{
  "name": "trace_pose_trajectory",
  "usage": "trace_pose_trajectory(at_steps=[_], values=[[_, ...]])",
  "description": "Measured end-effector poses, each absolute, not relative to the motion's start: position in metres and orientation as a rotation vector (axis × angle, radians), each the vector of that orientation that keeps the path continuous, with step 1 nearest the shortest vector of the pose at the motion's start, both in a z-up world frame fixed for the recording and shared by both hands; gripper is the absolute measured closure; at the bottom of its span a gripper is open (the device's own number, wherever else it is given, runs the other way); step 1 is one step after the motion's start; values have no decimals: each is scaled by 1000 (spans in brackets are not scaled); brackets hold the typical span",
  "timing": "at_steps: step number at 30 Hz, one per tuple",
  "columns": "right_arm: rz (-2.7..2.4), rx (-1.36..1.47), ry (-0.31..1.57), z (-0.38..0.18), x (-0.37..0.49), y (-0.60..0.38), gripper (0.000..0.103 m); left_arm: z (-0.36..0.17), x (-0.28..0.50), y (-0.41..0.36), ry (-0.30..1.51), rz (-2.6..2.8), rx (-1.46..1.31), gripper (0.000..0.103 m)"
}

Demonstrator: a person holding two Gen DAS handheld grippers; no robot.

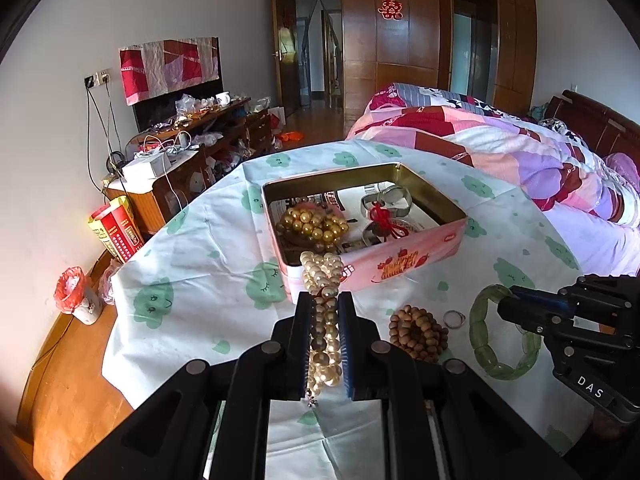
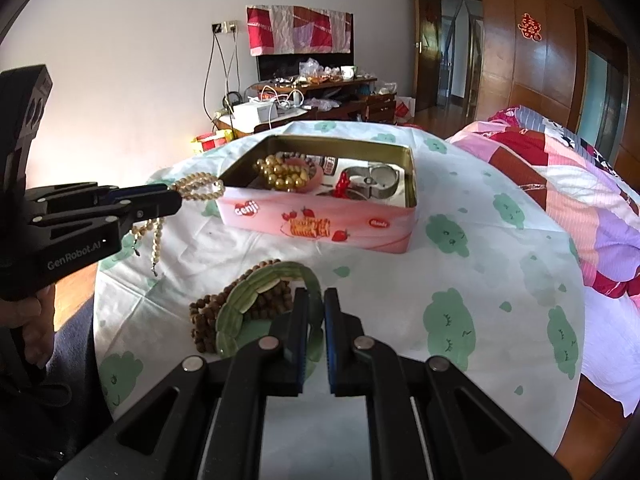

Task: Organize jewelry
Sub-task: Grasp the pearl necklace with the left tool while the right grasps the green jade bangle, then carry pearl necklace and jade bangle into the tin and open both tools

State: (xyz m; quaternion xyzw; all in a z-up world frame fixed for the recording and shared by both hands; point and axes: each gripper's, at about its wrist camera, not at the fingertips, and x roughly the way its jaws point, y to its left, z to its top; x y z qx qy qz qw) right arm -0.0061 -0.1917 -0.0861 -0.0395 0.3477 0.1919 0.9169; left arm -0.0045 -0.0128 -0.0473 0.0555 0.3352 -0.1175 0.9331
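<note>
Both pieces gripped and clear of the table [image 2: 500, 320], tin [image 1: 400, 264] awaiting them.
Left gripper [image 1: 325, 300] clamps the pearl necklace [image 1: 326, 344]; right gripper [image 2: 316, 300] pinches the green bangle [image 2: 240, 312]. Next, judged: carry each over the tin's rim, then release.

On the side of my left tongs [image 2: 176, 196] I read "GenRobot.AI" in pale letters. My right tongs [image 1: 506, 308] carry "DAS" in white on their body. The pink tin [image 2: 320, 224] on the bench says "Genji" in a red heart at its left corner; the small red oval at its right is too small to read. A red double-happiness sign [image 1: 391, 8] sticks on the wardrobe door [image 1: 400, 40].
</note>
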Motion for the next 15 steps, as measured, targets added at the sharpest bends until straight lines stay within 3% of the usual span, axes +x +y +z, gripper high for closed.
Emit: trace_pose_trajectory(at_steps=[15], values=[[389,-58,668,-75,-10,-197,93,-35,-9,-11,634,-228,104,91]])
